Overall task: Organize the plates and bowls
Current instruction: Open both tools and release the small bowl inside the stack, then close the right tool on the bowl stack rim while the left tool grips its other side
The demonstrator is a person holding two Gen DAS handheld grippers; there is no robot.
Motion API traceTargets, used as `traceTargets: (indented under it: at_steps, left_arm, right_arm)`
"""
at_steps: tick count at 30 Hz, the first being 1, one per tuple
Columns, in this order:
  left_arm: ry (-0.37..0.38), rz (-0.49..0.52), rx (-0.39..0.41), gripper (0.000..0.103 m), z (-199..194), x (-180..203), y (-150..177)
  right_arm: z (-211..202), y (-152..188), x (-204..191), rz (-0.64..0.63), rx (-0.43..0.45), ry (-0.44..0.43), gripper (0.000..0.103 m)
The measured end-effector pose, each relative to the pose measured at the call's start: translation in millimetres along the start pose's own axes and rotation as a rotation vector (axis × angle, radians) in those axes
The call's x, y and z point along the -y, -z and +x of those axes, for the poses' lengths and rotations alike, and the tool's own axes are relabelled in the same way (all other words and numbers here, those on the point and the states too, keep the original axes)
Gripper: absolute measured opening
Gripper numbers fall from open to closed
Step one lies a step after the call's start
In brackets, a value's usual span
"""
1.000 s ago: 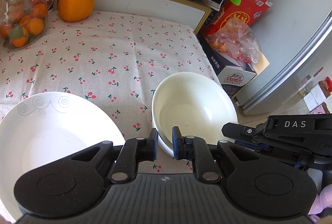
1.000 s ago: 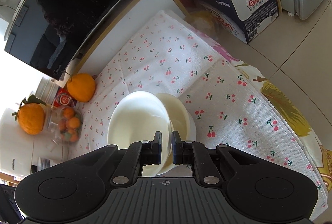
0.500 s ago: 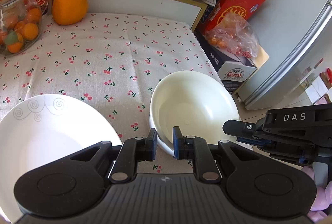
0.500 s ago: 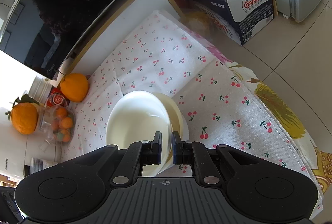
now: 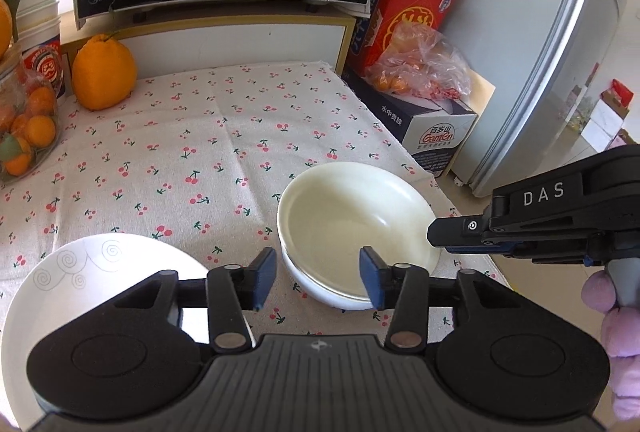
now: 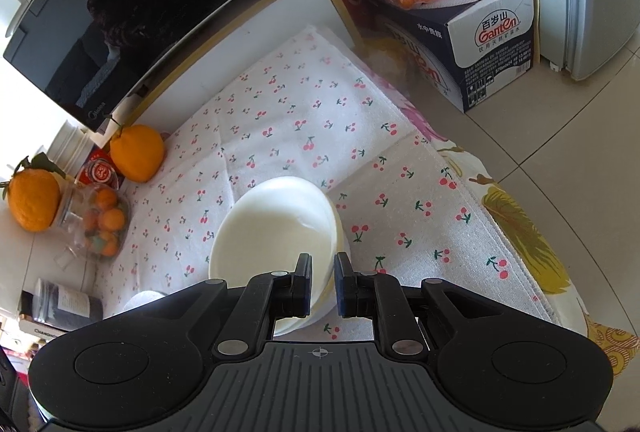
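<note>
Left hand-held gripper point(image 5: 316, 268): wide open now, holding nothing. Half a second ago, pinched shut on the near edge of the cream bowl point(image 5: 352, 216); let go since then.

Right hand-held gripper point(image 6: 322, 274): still squeezed tight on the right edge of that same bowl.

Cream bowl: sitting inside a white bowl point(image 5: 320, 292), on the cherry cloth of the worktop point(image 5: 200, 152), close to its right edge. Maybe a little tipped in the right view; hard to tell.

Meaning for the job: two bowls stacked, or very nearly. Probably just one more letting go, from the right side, nice and slow so nothing slides or clinks.

Big plate with swirls point(image 5: 80, 292): near the bowls, on the left, not picked up yet. Likely next.
</note>
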State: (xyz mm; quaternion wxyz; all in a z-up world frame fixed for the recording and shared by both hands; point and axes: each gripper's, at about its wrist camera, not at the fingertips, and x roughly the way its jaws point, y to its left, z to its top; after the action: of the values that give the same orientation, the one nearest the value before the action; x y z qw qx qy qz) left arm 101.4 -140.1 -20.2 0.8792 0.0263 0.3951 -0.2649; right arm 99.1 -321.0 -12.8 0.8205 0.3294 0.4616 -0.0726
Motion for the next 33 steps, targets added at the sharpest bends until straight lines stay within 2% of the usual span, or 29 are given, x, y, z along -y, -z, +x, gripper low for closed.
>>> traceTargets:
  at_steps: [1,3,5,9,11,15,17,20,23,27,33]
  left_arm:
    - [0.0,0.029,0.009,0.059,-0.8,1.9,0.4]
    - [0.003,0.082,0.025,0.076,-3.2,5.5,1.8]
    - [0.008,0.132,0.038,0.083,-5.2,8.6,4.1]
    - [0.022,0.215,0.046,0.098,-6.1,14.1,11.3]
    - [0.04,0.248,0.038,0.102,-4.3,16.7,15.0]
    - [0.07,0.299,0.02,0.102,0.3,22.6,21.5]
    - [0.066,0.323,0.011,0.102,3.9,26.0,23.6]
    - [0.045,0.334,0.002,0.102,9.6,29.1,23.4]
    - [0.045,0.317,-0.002,0.102,14.1,29.4,21.4]
    - [0.031,0.287,-0.019,0.102,20.0,28.4,20.3]
    - [0.016,0.25,-0.024,0.102,25.1,25.3,17.8]
  right_arm:
    - [-0.6,-0.3,0.4,-0.003,0.001,-0.003,0.019]
    - [-3.0,-0.9,2.1,-0.004,0.01,-0.005,0.038]
    - [-6.7,-1.3,3.6,-0.02,0.027,-0.007,0.053]
    - [-11.1,-0.7,5.8,-0.088,0.056,0.011,0.067]
    - [-11.4,1.4,7.3,-0.132,0.064,0.015,0.069]
    - [-8.9,5.4,11.4,-0.19,0.055,0.0,0.073]
    - [-5.9,6.8,18.2,-0.148,0.028,-0.026,0.073]
    - [3.0,8.2,33.0,-0.016,-0.057,-0.09,0.073]
    - [11.0,10.5,44.8,0.077,-0.096,-0.1,0.073]
    - [15.6,9.4,52.5,0.144,-0.09,-0.1,0.073]
    - [22.3,6.0,51.4,0.144,-0.052,-0.117,0.073]
